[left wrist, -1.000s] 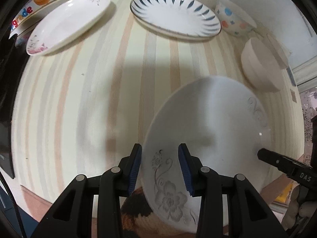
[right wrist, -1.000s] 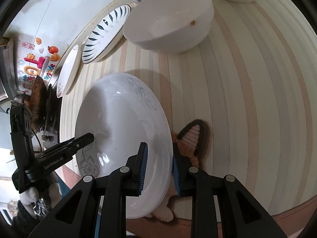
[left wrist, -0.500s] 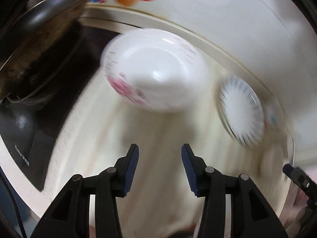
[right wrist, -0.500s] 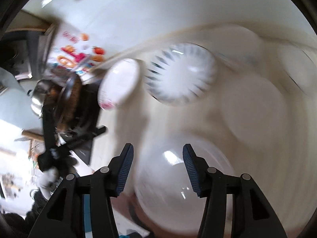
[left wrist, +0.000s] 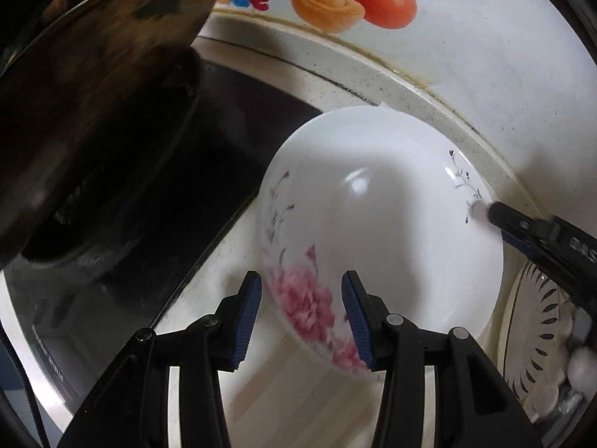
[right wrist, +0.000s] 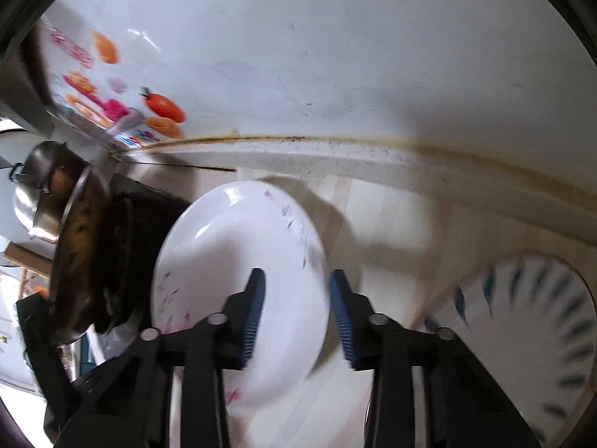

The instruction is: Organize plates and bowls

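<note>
White wall, striped tabletop (left wrist: 298, 407), dark stove: we see both claws over one plate.

The glossy white plate (left wrist: 377, 231), round with pink flowers on its rim, lies on the tabletop beside the black stove (left wrist: 238, 156). A worn dark pan (left wrist: 93, 93) is cut off at left; a blue-dashed plate (right wrist: 530, 321) is blurred at right. Our left claw (left wrist: 301, 315) stands partly open astride the flowered rim, pads clear. Our right claw (right wrist: 296, 311), jaws just closing, straddles the opposite edge; blur hides any contact.
</note>
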`<state>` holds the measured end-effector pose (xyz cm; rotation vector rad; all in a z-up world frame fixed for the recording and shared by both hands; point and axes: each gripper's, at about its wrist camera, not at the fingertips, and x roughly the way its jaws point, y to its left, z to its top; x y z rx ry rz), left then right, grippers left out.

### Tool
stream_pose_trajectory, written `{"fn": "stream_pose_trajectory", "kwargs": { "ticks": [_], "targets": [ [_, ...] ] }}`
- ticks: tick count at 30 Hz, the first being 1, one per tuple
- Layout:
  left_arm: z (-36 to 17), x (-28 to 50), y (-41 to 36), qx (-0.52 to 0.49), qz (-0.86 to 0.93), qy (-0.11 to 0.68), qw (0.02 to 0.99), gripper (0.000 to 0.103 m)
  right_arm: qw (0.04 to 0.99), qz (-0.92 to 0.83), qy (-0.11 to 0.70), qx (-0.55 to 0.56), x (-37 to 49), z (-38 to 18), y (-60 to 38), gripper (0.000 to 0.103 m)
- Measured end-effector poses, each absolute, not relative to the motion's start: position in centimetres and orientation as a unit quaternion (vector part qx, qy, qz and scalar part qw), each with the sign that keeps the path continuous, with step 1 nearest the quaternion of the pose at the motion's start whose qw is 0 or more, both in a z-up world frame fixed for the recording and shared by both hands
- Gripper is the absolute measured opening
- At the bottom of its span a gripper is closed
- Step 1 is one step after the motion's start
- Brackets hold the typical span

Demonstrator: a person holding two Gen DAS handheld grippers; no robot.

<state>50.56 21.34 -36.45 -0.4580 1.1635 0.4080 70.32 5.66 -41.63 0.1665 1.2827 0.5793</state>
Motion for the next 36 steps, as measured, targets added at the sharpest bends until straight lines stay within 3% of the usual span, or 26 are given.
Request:
{"fn": "stream_pose_trajectory", "kwargs": {
  "ticks": [7,9,14,25,36],
  "targets": [
    [-37.2,51.6,22.3,-0.196,0.21,0.531,0.797,0.04,0.753,0.27,0.595,0.083,72.8,-44.6,7.2,0.02],
    [-37.3,51.7,22.6,-0.195,0.215,0.529,0.798,0.032,0.75,0.272,0.596,0.095,73.4,-45.1,7.4,0.02],
    [-37.3,51.3,23.1,-0.208,0.221,0.523,0.796,0.025,0.751,0.278,0.591,0.095,73.3,-45.0,7.1,0.019],
    [-36.3,49.9,22.6,-0.234,0.205,0.512,0.801,0.025,0.761,0.29,0.576,0.071,70.0,-42.0,4.6,0.017],
    [-29.4,45.8,18.0,-0.21,0.131,0.5,0.83,0.025,0.776,0.273,0.558,0.109,63.7,-35.8,-3.3,0.017]
  ]
}}
